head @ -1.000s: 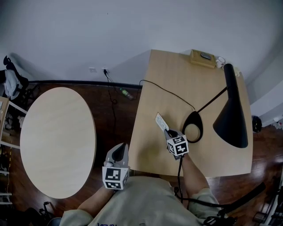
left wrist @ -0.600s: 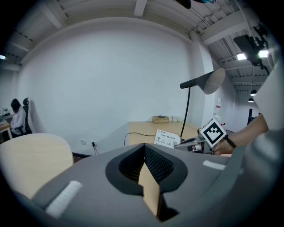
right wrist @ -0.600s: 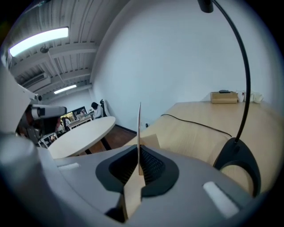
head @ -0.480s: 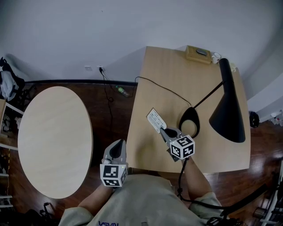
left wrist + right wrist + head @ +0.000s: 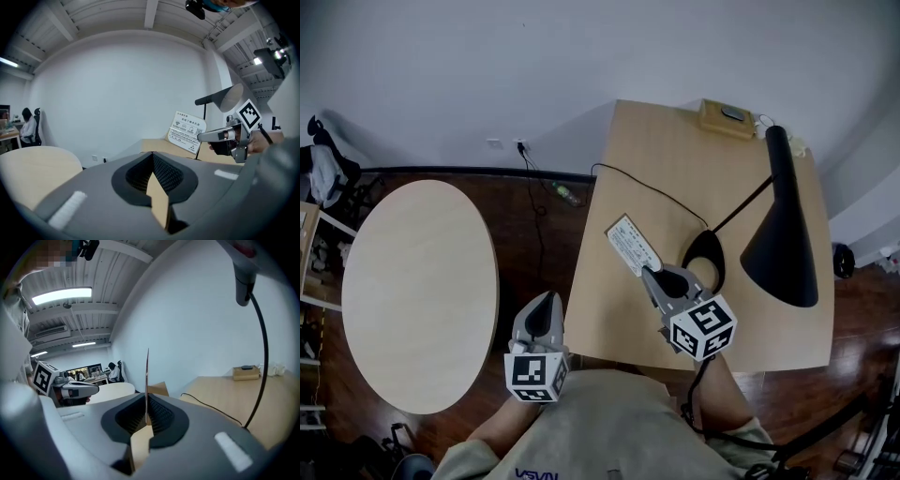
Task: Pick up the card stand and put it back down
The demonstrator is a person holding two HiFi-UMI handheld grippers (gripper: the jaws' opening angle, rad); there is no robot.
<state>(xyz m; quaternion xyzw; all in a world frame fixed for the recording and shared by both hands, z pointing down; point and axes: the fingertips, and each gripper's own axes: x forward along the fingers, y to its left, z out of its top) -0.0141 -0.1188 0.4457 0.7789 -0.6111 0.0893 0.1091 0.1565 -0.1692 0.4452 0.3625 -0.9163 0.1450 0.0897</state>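
Bottom centre, the left gripper (image 5: pixel 546 302) hangs closed and empty. At frame centre, the right gripper (image 5: pixel 650 275) pinches the card stand (image 5: pixel 632 246) by its thin edge above the desk (image 5: pixel 675 159). That narrow hold could let it swivel or drop against the lamp (image 5: pixel 783 253) beyond.

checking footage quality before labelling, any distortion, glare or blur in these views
Head view: fisheye bows the desk edges; light is even, no glare. Left gripper view: dark vignette in the corners, card stand is sharp. Right gripper view: the ceiling light strip glares; card stand shows edge-on, a thin line.
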